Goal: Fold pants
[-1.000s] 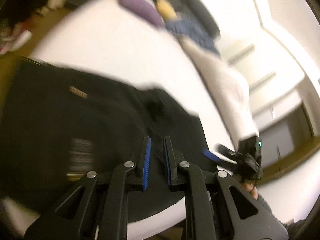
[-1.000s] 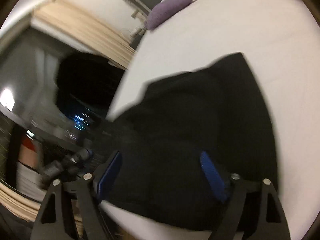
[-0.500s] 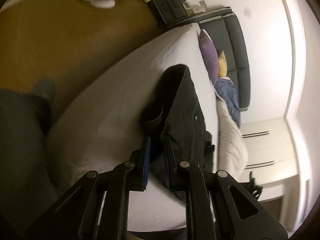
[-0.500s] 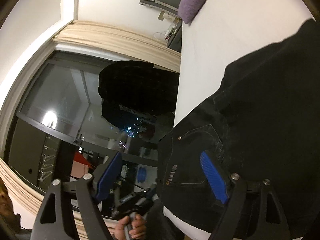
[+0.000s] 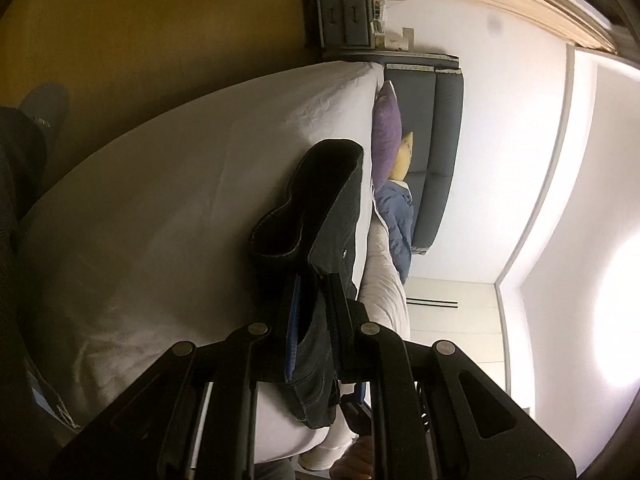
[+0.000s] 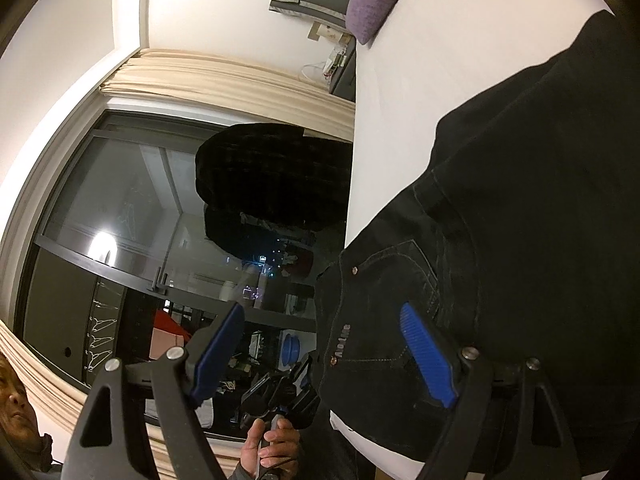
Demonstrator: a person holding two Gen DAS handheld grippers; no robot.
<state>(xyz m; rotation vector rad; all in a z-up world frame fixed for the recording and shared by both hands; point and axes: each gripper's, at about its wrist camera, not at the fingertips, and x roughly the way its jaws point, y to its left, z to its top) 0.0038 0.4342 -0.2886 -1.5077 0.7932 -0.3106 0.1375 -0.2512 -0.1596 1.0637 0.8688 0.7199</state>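
Observation:
Black jeans (image 5: 324, 184) lie on a white bed (image 5: 168, 200). My left gripper (image 5: 314, 316) is shut on the jeans' waistband edge, with denim pinched between its jaws and hanging down at the bed's edge. In the right wrist view the jeans (image 6: 520, 200) fill the right side, back pocket and rivets showing. My right gripper (image 6: 324, 344) is open and empty, its right blue pad (image 6: 424, 356) just over the waistband near the pocket. The left gripper (image 6: 280, 396) shows there in a hand below the bed edge.
A purple pillow (image 5: 386, 128), yellow pillow (image 5: 402, 156) and blue garment (image 5: 394, 216) lie by the grey headboard (image 5: 438, 152). A nightstand (image 5: 344, 16) stands on the wood floor. A dark window (image 6: 120, 240) with beige curtains and a dark hanging garment (image 6: 272, 176) sit beyond the bed.
Both views have swung round sharply. My left gripper has stayed shut on the jeans and now holds them at the bed's edge. My right gripper has stayed open.

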